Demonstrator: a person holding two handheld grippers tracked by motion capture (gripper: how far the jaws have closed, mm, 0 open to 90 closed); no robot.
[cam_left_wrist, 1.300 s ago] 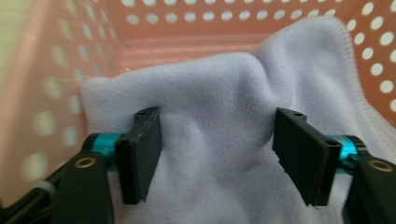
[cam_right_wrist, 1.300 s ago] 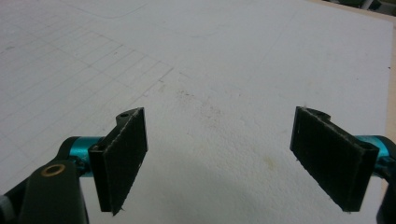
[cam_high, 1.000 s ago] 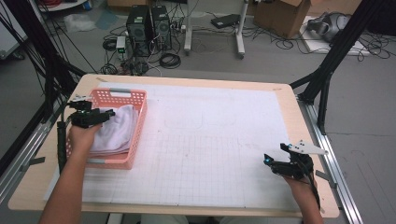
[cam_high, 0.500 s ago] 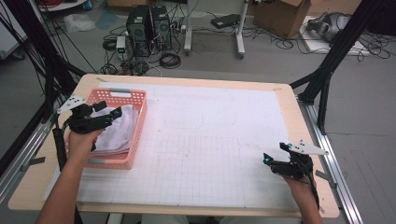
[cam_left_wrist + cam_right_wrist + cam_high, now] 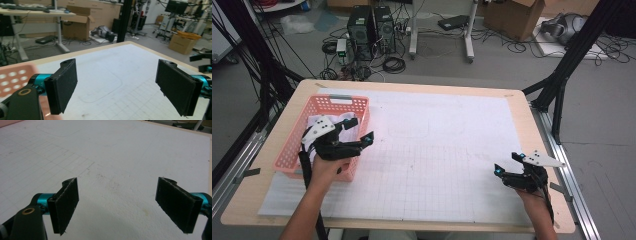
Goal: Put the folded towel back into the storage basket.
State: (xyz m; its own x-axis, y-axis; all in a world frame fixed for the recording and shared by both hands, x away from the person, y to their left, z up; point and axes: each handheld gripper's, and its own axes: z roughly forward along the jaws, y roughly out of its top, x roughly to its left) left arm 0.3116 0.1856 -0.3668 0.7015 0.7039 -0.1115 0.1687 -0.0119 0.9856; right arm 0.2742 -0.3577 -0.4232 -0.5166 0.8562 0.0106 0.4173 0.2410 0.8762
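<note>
basket [image 5: 332,107] looks like glossy pink perforated plastic, table [image 5: 532,130] has a wood-look edge under a matt white gridded sheet [image 5: 452,150], gripper pads [image 5: 66,205] are rough black foam

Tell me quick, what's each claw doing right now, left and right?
Left claw: open, jaws just opened wider, nothing between them, above the pink basket.
Right claw: open, holding nothing, over the white mat.

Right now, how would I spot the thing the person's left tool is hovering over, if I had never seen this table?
Start at the wooden table with its white gridded mat. At the mat's left edge stands a pink plastic basket with perforated walls and something white inside. It is the only coloured container there.
</note>
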